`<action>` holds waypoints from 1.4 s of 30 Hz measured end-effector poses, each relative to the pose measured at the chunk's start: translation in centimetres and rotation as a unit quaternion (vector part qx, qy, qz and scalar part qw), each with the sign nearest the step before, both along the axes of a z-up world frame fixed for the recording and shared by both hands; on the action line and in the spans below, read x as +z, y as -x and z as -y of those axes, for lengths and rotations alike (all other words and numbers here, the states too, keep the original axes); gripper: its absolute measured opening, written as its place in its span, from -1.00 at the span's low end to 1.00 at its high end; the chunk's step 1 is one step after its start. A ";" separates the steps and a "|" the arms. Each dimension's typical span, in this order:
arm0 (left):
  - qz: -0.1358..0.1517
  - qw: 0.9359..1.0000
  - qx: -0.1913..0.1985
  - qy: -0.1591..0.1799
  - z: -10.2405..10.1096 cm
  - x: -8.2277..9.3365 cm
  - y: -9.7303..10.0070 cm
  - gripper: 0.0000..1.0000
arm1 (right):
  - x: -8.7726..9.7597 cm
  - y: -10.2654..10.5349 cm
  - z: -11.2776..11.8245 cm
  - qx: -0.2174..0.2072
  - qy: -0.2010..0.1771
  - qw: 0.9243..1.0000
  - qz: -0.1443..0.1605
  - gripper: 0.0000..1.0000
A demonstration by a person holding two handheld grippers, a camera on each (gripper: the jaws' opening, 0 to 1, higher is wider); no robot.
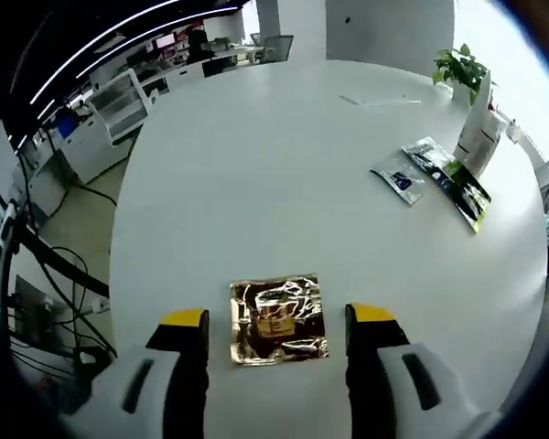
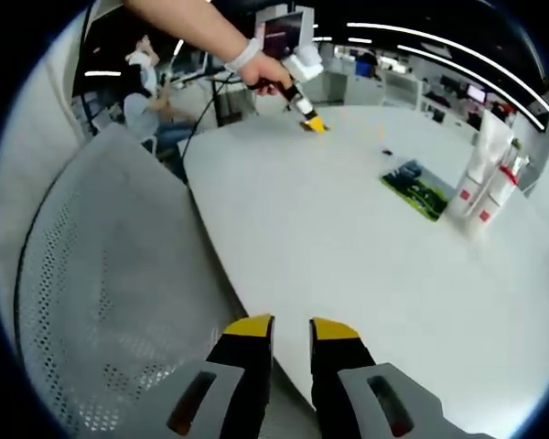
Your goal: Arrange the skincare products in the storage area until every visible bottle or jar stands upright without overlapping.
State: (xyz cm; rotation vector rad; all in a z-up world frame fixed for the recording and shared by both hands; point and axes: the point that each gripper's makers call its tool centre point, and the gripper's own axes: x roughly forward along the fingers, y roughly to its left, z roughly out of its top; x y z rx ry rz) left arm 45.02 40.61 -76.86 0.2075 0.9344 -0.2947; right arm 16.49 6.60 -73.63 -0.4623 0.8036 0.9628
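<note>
Left gripper view: the left gripper (image 1: pixel 279 322) is held with jaws wide astride a gold foil sachet (image 1: pixel 278 319) on the bench (image 1: pixel 256 183); closing is judged next. The right gripper (image 2: pixel 290 327), jaws narrow, holds nothing.

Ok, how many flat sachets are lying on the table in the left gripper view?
3: a gold foil sachet between the left gripper's jaws, a small grey sachet at right, and a green-black sachet beside it.

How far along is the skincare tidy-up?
Done: two white tubes with red labels stand upright. In hand: nothing; left gripper is open around the crinkled gold foil sachet lying flat. Left: that sachet, plus the green-black packet and small silver sachet.
</note>
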 end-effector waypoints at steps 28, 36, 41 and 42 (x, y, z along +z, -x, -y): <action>0.040 0.991 -0.019 0.124 10.1 4.4 10.0 -0.36 | 1.3 -0.4 -0.5 -0.024 -0.046 0.999 -0.010 -0.63; 0.037 0.976 -0.094 0.191 19.9 5.9 17.7 -0.36 | 4.5 -2.1 -0.9 -0.108 -0.182 0.976 -0.054 -0.54; 0.026 0.965 -0.150 0.216 24.6 5.8 21.6 -0.36 | 6.6 -3.4 -0.2 -0.167 -0.266 0.945 -0.089 -0.61; 0.026 0.963 -0.161 0.215 25.3 5.8 22.2 -0.36 | 6.8 -3.3 -0.2 -0.172 -0.278 0.940 -0.102 -0.61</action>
